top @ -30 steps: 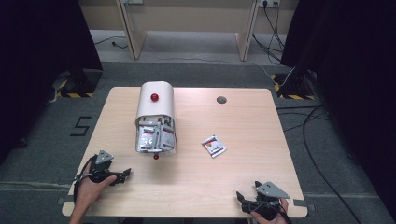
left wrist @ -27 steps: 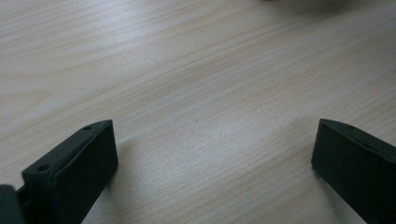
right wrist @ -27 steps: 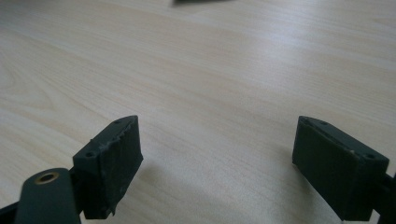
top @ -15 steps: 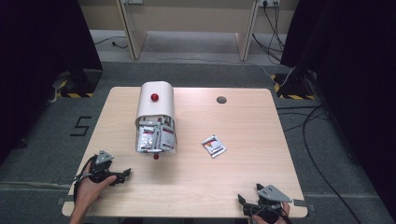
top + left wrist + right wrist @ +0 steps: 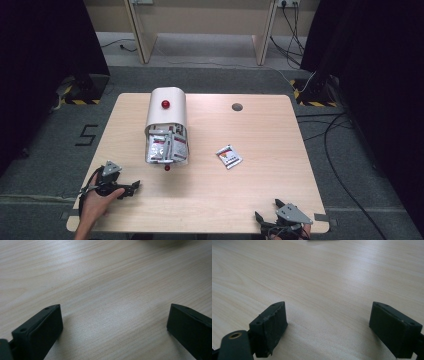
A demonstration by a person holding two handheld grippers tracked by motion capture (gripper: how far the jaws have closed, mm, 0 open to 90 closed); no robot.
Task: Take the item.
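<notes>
Both tongs, left (image 5: pixel 134 186) and right (image 5: pixel 266 218), gape empty, well apart from the packet (image 5: pixel 229 156).

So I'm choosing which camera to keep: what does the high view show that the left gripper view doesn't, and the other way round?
The high view takes in the whole layout: the white box with a red knob, lying on its side with packets spilling from its open end, a loose packet on the table, and the right tongs at the near edge. The left gripper view gives a close look along its own jaws, spread wide with bare wood grain between them. Both show the left tongs and the light wooden tabletop.
</notes>
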